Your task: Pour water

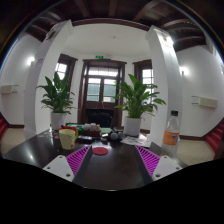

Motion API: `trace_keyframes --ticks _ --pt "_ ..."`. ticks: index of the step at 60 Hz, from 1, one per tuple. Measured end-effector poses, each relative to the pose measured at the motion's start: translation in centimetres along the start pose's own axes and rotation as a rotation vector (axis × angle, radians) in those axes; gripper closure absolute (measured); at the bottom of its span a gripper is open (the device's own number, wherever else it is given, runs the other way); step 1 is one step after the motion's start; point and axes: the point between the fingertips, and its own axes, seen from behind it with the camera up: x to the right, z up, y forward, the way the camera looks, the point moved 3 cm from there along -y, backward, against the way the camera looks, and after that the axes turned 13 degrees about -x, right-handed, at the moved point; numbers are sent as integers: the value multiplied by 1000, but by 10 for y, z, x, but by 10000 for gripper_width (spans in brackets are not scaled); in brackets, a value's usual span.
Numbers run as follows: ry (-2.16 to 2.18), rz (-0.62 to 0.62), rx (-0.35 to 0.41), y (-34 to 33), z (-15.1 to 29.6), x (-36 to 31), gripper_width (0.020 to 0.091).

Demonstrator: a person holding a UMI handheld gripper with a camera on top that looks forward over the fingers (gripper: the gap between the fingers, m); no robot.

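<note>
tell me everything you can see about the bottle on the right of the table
The clear plastic bottle with an orange cap stands upright near the far right edge of the dark glossy table. It carries a pale label around its middle and seems partly filled. It lies beyond the right finger of the open claw, and nothing touches it but the table.

Hand-held gripper (112,160) of two pale grey-white fingers (62,165), wedge-shaped, broad toward the camera and narrowing to the tips. Inner faces clad in magenta pads (78,158) with a fine cross-hatched grip texture. Parted, with an empty gap between. No cables, screws, markings or sleeve visible.
</note>
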Motion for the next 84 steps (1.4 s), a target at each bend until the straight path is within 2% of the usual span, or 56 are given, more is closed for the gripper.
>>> trace_keyframes --ticks 9,10,21,33,42,49,50,51,54,58,64,79,84 --pt "9 -63 7 -3 -15 50 254" --pt "13 -75 4 -2 -4 49 250" --pt "91 -178 10 15 -16 136 256" --pt "69 -134 28 59 -9 201 257" --pt "108 -91 -6 90 -4 240 264" --pt "131 -45 -2 104 5 235 357" --pt "126 -41 1 106 7 234 352" --pt "117 -39 4 107 8 232 386" --pt "82 -39 8 111 11 229 583" --pt "55 -53 -1 116 11 222 623" --pt "2 -53 -4 120 12 216 752" --pt "-134 -91 -58 130 15 195 760" --pt "-237 -95 -79 138 22 169 760"
